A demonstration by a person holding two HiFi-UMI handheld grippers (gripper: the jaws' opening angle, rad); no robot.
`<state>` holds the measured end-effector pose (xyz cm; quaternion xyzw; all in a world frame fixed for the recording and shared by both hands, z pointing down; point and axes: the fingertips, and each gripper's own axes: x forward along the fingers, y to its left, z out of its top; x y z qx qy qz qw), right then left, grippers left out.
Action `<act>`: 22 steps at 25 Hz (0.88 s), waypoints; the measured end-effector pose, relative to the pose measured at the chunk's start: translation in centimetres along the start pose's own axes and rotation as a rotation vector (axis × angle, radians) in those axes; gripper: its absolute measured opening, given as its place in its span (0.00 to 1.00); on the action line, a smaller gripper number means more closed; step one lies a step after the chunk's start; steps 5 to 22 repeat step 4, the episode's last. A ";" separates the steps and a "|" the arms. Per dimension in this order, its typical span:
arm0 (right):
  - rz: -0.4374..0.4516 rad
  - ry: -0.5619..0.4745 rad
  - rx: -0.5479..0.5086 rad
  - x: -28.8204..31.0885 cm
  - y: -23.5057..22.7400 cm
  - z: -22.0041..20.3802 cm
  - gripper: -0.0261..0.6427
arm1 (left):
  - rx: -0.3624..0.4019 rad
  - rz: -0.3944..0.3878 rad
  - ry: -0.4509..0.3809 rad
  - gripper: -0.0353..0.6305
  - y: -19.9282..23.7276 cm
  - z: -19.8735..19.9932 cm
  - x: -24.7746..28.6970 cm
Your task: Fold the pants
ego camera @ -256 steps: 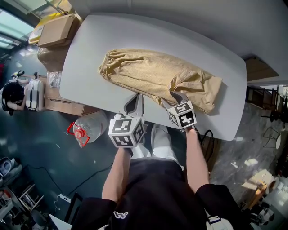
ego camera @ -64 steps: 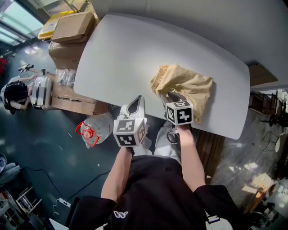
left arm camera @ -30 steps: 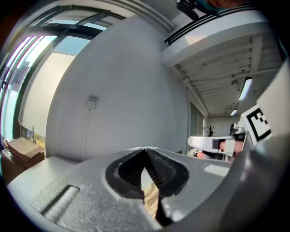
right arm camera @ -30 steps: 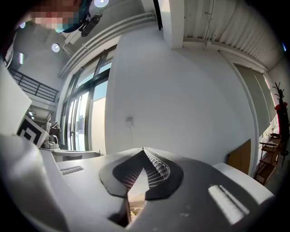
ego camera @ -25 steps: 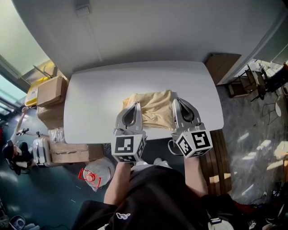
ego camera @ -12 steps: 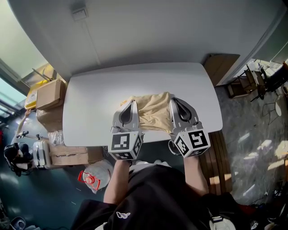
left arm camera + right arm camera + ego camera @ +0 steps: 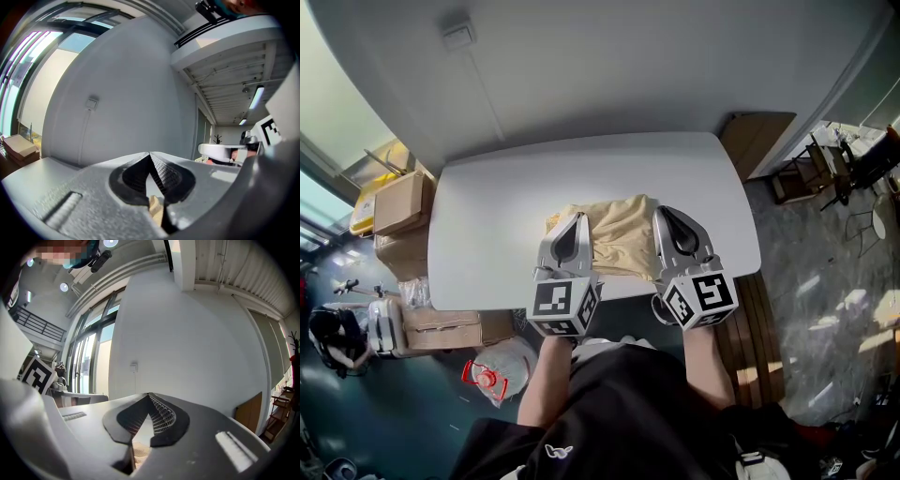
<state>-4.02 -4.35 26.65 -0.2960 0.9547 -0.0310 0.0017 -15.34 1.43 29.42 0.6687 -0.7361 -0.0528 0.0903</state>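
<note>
The tan pants (image 7: 614,234) lie as a compact folded stack on the white table (image 7: 487,206), near its front edge. My left gripper (image 7: 574,217) hovers over the stack's left edge and my right gripper (image 7: 661,212) over its right edge; both point level toward the wall. In the left gripper view the left gripper (image 7: 150,153) has its jaws meeting at the tips, with only a sliver of tan cloth (image 7: 156,212) seen through the slot below. The right gripper (image 7: 149,394) looks the same in its own view, jaws together with nothing between them.
Cardboard boxes (image 7: 398,202) stand on the floor left of the table. A clear water bottle with a red handle (image 7: 483,375) lies below them. A wooden panel (image 7: 759,141) leans at the table's right end. A grey wall rises behind the table.
The pants, earlier spread long across the table, are now a small folded stack. The right gripper has come off the cloth. Over the last second both grippers hardly moved.
</note>
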 end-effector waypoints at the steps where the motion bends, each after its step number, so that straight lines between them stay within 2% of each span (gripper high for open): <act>1: -0.002 -0.001 0.002 -0.1 -0.2 0.0 0.04 | -0.003 -0.001 0.000 0.06 -0.1 -0.1 0.1; 22: -0.007 -0.007 0.011 -0.4 -0.6 0.1 0.04 | -0.015 -0.006 -0.004 0.06 -0.6 -0.3 0.2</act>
